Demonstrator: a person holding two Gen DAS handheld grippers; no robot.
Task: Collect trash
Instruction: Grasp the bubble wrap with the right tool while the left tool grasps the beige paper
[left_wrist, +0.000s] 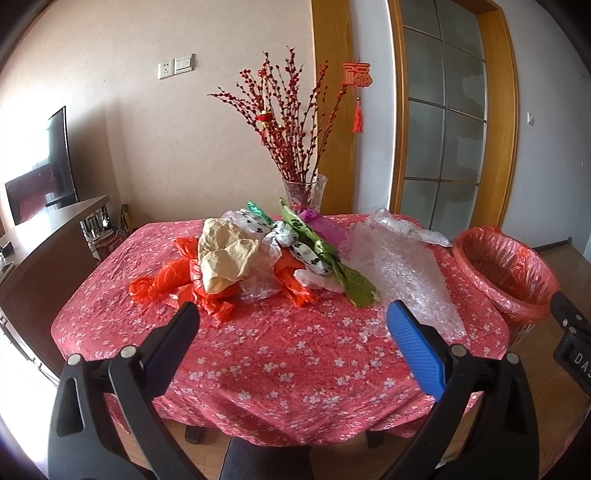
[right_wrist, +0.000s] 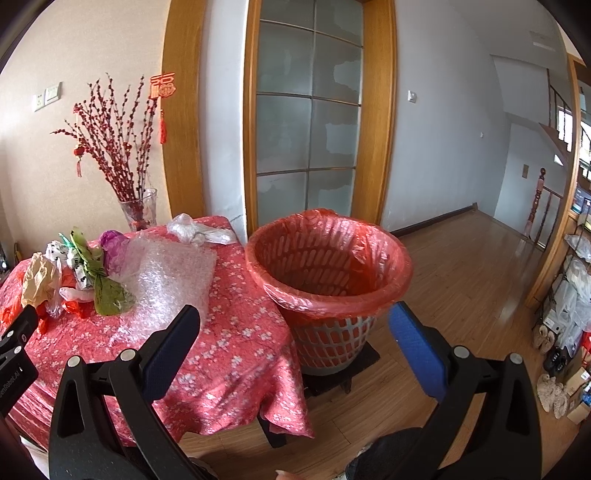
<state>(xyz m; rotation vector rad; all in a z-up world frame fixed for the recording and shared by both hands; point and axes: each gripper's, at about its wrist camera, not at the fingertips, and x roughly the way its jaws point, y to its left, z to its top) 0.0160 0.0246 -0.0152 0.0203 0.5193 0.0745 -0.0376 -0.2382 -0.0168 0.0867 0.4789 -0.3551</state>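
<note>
A pile of trash lies on the red flowered tablecloth (left_wrist: 288, 354): orange plastic bags (left_wrist: 162, 284), crumpled tan paper (left_wrist: 225, 254), green wrapping (left_wrist: 354, 284), purple paper (left_wrist: 325, 225) and a sheet of bubble wrap (left_wrist: 406, 273), also in the right wrist view (right_wrist: 170, 273). A trash basket with a red liner (right_wrist: 328, 266) stands right of the table, seen in the left wrist view too (left_wrist: 506, 269). My left gripper (left_wrist: 291, 317) is open and empty, held before the table's near edge. My right gripper (right_wrist: 295, 321) is open and empty, in front of the basket.
A glass vase of red branches (left_wrist: 303, 192) stands at the table's far edge. A clear plastic bag (right_wrist: 195, 230) lies at the far right corner. A TV and cabinet (left_wrist: 40, 221) stand left. A wooden floor (right_wrist: 461, 280) and a shelf with bags (right_wrist: 572, 295) are on the right.
</note>
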